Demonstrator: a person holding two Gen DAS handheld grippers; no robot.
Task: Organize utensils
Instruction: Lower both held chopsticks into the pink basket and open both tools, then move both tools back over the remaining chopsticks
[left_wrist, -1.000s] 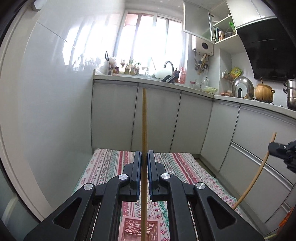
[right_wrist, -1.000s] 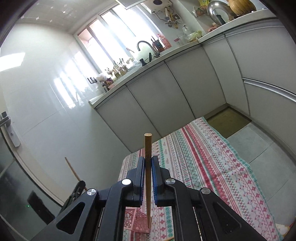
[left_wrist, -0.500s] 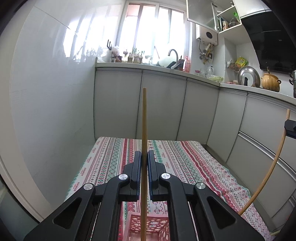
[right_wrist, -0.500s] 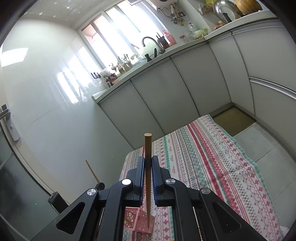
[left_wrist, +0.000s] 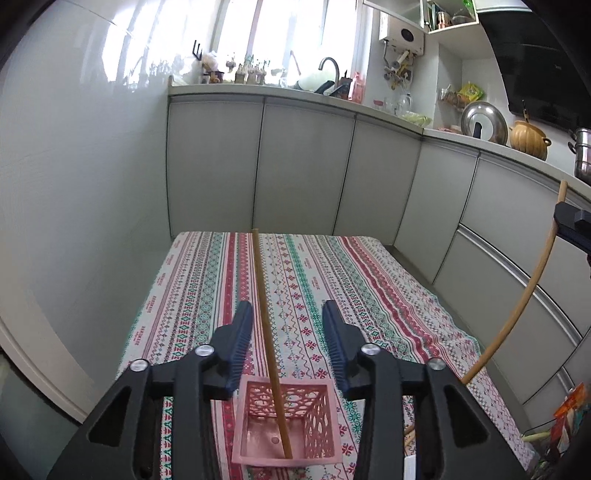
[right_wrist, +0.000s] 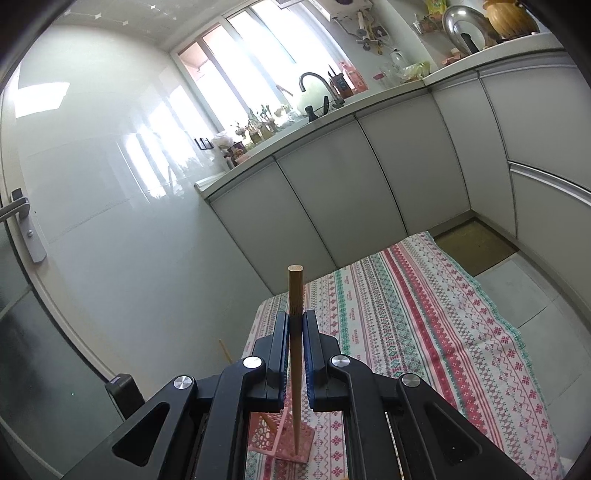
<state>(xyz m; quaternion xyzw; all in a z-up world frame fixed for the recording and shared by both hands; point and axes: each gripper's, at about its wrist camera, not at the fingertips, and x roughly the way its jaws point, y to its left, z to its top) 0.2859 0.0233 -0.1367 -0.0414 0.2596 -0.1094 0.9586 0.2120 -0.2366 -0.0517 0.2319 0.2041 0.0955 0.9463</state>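
My left gripper (left_wrist: 287, 308) hovers over a pink lattice basket (left_wrist: 320, 404) and its jaws are opening. A wooden chopstick (left_wrist: 263, 306) stands between them, clear of both pads, with its lower end inside the basket. It leans away from me. My right gripper (right_wrist: 295, 318) is shut on a second chopstick (right_wrist: 295, 290) held upright, its lower tip just over the basket (right_wrist: 302, 441). In the left wrist view that chopstick (left_wrist: 519, 314) and the right gripper (left_wrist: 571, 225) show at the right edge.
The basket stands near the front of a table under a striped patterned cloth (left_wrist: 332, 273). Grey cabinets (left_wrist: 303, 166) wrap the far and right sides, and a white wall (left_wrist: 74, 221) is on the left. More utensils (left_wrist: 409, 435) lie at the cloth's lower right.
The left jaws went from shut on the chopstick to apart, and the chopstick now rests in the basket, leaning. The left view has tipped downward. The right gripper keeps its hold.
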